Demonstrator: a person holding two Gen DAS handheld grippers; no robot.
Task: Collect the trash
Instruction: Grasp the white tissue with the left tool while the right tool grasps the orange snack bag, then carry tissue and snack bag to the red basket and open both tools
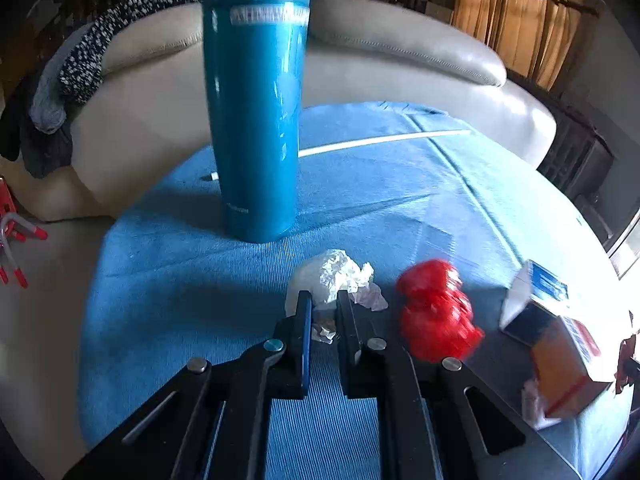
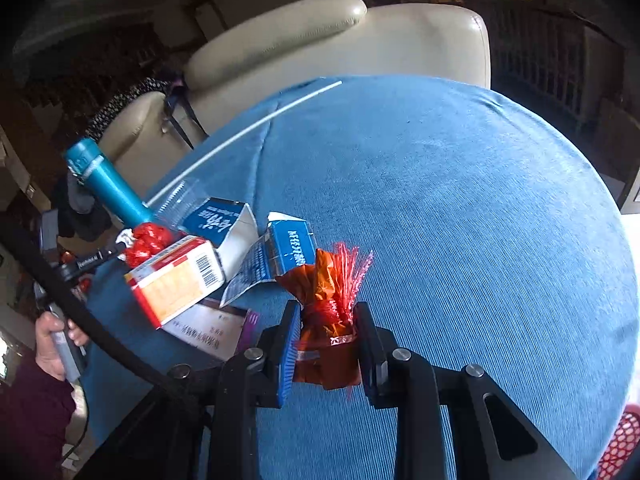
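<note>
On the blue tablecloth (image 1: 180, 280) my left gripper (image 1: 323, 300) is shut on a crumpled white paper wad (image 1: 340, 272), which pokes out beyond the tips. A crumpled red wrapper (image 1: 436, 312) lies just to its right, then an orange-and-white carton (image 1: 568, 360). In the right wrist view my right gripper (image 2: 327, 312) is shut on a red-orange foil wrapper (image 2: 328, 320) with a frilled top. To its left lie the orange-and-white carton (image 2: 176, 276), two torn blue-and-white cartons (image 2: 224, 224) and the red wrapper (image 2: 148, 240).
A tall teal bottle (image 1: 256, 120) stands on the cloth behind the wad. A cream leather sofa (image 1: 380, 60) runs behind the table, with speckled cloth (image 1: 92, 52) draped on it. A white stick (image 2: 248, 128) lies across the cloth. A person's hand (image 2: 52, 344) holds the left gripper's handle. A red mesh basket (image 2: 620, 448) shows at lower right.
</note>
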